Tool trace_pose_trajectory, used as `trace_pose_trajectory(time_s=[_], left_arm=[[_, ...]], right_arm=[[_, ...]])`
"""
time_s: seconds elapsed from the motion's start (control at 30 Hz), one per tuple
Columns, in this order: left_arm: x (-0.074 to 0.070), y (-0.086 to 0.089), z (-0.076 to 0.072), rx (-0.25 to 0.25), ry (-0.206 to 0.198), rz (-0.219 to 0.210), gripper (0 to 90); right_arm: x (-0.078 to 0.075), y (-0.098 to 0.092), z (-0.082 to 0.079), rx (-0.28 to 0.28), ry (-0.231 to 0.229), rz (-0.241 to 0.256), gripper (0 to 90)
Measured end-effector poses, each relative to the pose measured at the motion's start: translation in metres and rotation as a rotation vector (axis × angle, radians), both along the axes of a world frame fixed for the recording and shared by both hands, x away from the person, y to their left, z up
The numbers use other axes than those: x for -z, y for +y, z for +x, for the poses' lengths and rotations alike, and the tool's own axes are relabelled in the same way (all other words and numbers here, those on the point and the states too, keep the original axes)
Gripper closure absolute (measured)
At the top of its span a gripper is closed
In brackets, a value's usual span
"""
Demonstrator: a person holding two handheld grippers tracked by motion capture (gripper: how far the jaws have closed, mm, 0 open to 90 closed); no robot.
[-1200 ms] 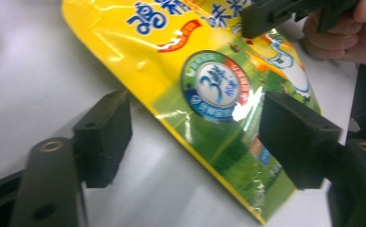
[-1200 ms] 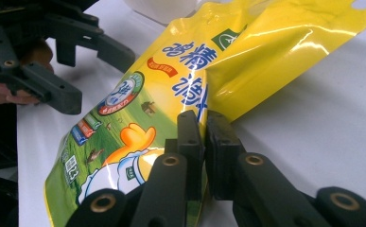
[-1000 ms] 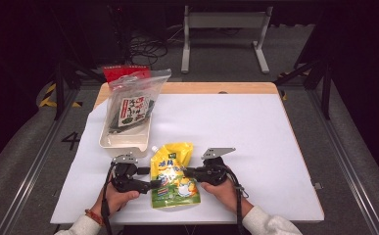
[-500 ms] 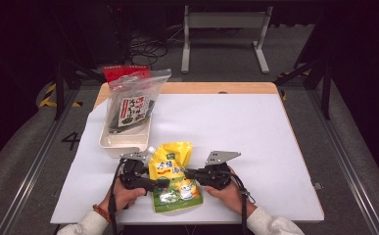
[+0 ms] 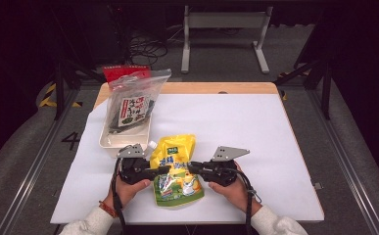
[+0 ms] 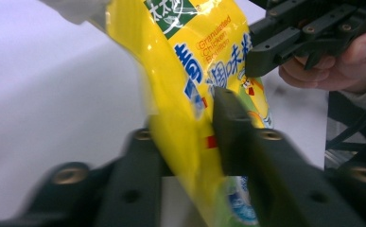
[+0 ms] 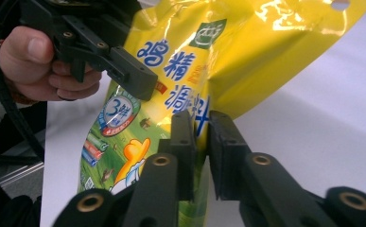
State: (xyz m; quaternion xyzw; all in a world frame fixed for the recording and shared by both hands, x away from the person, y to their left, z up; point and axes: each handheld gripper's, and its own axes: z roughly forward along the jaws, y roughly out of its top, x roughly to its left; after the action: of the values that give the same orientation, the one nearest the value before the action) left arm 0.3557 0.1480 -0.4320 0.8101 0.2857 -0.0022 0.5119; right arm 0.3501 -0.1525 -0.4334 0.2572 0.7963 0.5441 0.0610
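In the high view, a yellow pouch of granulated chicken bouillon (image 5: 176, 169) lies near the front edge of the white table (image 5: 255, 127), held from both sides. The left gripper (image 5: 163, 170) pinches the pouch's left edge and the right gripper (image 5: 191, 167) pinches its right edge; each is held in a hand, the left hand (image 5: 128, 186) and the right hand (image 5: 231, 188) coming in from the bottom. Behind the left gripper sits a white tray (image 5: 109, 140) with a clear bag of dark dried food (image 5: 130, 105) leaning in it, and a red packet (image 5: 123, 73) stands behind that at the table's far left corner.

The left gripper view shows what the high view cannot: the pouch (image 6: 195, 94) passes between the two black jaws, which are pressed onto its folded edge, and the English words "Granulated Chicken Bouillon" can be read there. The right gripper (image 6: 256, 64) and the fingers (image 6: 332, 66) that hold it show at upper right, its jaw tip on the pouch's face.

The right gripper view shows the pouch (image 7: 209, 61) clamped between nearly closed jaws, the film creased above them, with a hang hole at the top corner and a cartoon chick low on the label. The left gripper (image 7: 133, 78) grips the far edge, a thumb (image 7: 27, 49) behind it.
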Motion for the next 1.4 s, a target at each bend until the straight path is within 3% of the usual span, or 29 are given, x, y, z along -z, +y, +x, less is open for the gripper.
trace_pose_trajectory(time_s=[0.17,0.37,0.7,1.03,1.23,1.4], left_arm=[[-0.006,0.0,-0.006,0.014,-0.056,-0.002,85.8],[-0.014,0.001,-0.012,0.034,-0.108,-0.007,86.8],[-0.024,-0.001,-0.02,0.076,-0.185,0.001,87.4],[-0.031,-0.004,-0.024,0.111,-0.219,-0.006,87.7],[-0.035,-0.008,-0.025,0.132,-0.237,-0.001,87.8],[-0.037,-0.009,-0.025,0.132,-0.247,0.003,87.8]], right_arm=[[-0.007,-0.006,-0.002,0.005,-0.011,0.002,74.2],[-0.014,-0.008,-0.01,-0.005,-0.038,-0.04,65.4],[-0.02,-0.031,-0.02,0.01,-0.026,-0.079,50.3],[-0.018,-0.073,-0.035,0.073,-0.009,-0.141,41.2],[-0.015,-0.102,-0.036,0.15,0.013,-0.128,39.1],[-0.012,-0.109,-0.036,0.175,0.027,-0.129,38.0]])
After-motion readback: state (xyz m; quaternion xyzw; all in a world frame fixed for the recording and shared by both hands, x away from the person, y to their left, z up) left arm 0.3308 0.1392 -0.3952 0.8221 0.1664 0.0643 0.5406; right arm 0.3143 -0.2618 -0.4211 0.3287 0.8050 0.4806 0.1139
